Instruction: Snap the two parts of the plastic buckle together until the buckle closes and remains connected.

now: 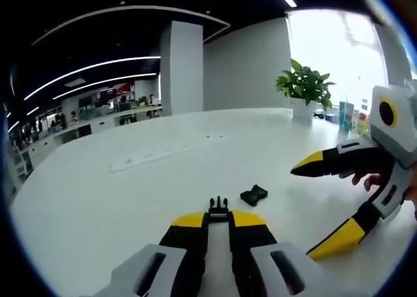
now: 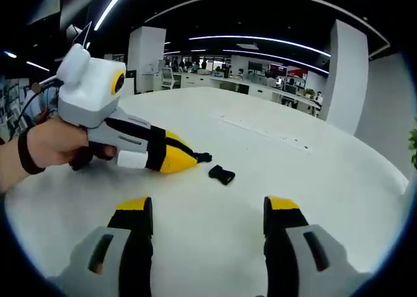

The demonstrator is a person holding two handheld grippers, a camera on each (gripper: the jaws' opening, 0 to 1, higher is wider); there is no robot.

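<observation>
My left gripper (image 1: 219,219) is shut on the pronged half of a black plastic buckle (image 1: 218,207), whose prongs stick out past the yellow tips. In the right gripper view that same gripper (image 2: 189,159) comes in from the left, held by a hand, with the pronged buckle half (image 2: 203,157) at its tip. The other buckle half (image 1: 253,195) lies loose on the white table (image 1: 130,199), just right of the held piece; it also lies ahead of my right gripper (image 2: 208,212). My right gripper (image 1: 306,209) is open and holds nothing.
A white power strip (image 1: 140,159) lies further back on the table. A potted plant (image 1: 304,88) and some bottles (image 1: 348,118) stand at the far right edge. Office desks (image 2: 260,88) fill the room behind.
</observation>
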